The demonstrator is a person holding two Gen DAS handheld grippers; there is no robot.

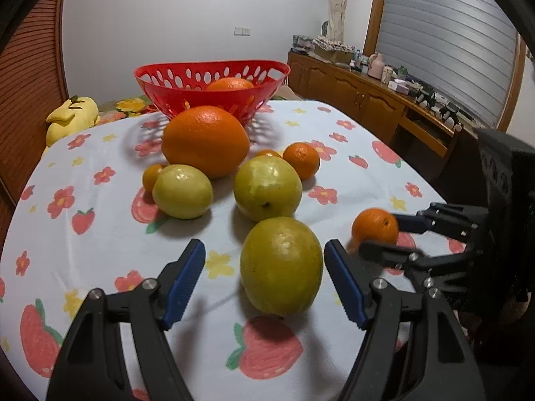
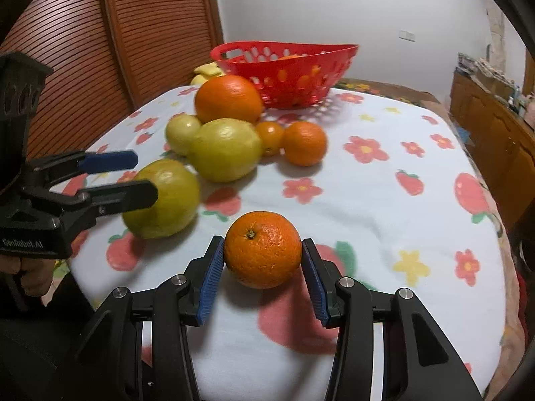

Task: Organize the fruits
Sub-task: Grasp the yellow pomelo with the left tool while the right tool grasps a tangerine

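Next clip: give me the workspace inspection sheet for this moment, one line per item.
Surface: table under a floral cloth.
Job's things: red basket at the far edge, an orange inside; large orange, three yellow-green fruits and small oranges loose on the cloth.
Clutter: yellow plush toy beyond the table.
Grippers: left tool open around a yellow-green fruit; right tool shut on a small orange.
Cables: nothing seen.
Surroundings: wooden sideboard with small items, slatted wooden door, white wall.
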